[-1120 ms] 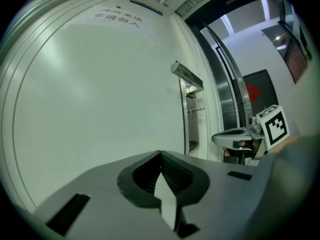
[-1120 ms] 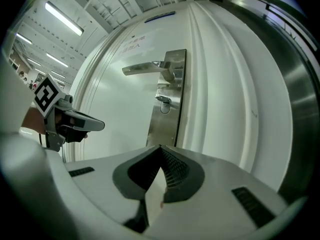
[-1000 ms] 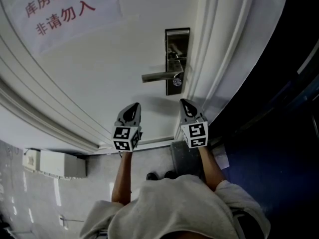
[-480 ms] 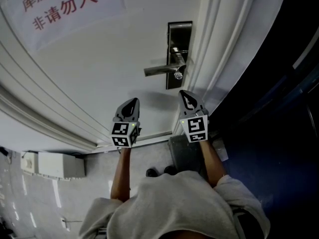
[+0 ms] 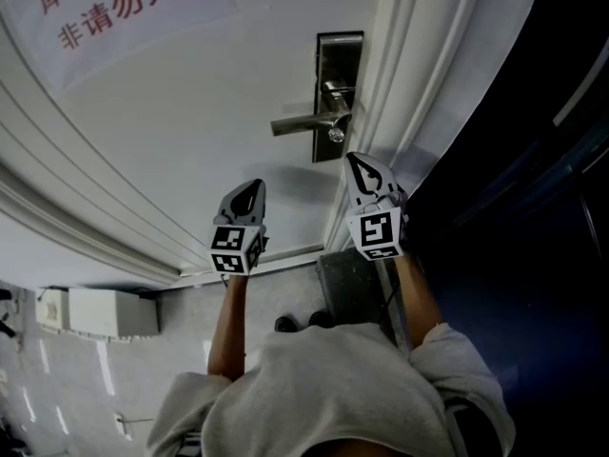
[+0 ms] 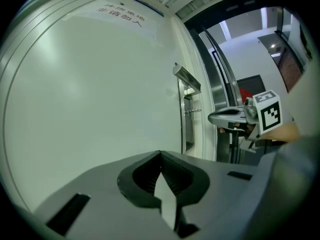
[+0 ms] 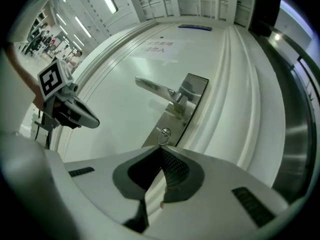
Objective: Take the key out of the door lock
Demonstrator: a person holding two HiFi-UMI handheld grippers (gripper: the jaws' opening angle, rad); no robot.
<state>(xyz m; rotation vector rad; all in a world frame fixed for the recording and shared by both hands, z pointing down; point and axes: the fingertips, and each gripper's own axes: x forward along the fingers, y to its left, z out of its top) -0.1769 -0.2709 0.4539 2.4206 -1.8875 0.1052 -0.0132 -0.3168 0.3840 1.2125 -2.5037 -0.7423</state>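
Wore a pale grey short-sleeved top [image 5: 333, 388]; carried grey left hand-held gripper [image 5: 253, 188] and right hand-held gripper [image 5: 357, 162] with black-and-white marker cubes [image 5: 378, 233].

A red-lettered paper sign [image 5: 143, 17] shows, plus seemingly a white box [image 5: 100, 312].

Clear gap between right gripper [image 5: 357, 160] and key [image 5: 336, 133]. Just above key, lever handle [image 5: 303, 122] projecting leftward off lock plate [image 5: 338, 55]. Close on the right, ridged door frame [image 5: 409, 84]. Bare door face [image 5: 209, 112] ahead of left gripper [image 5: 249, 190].
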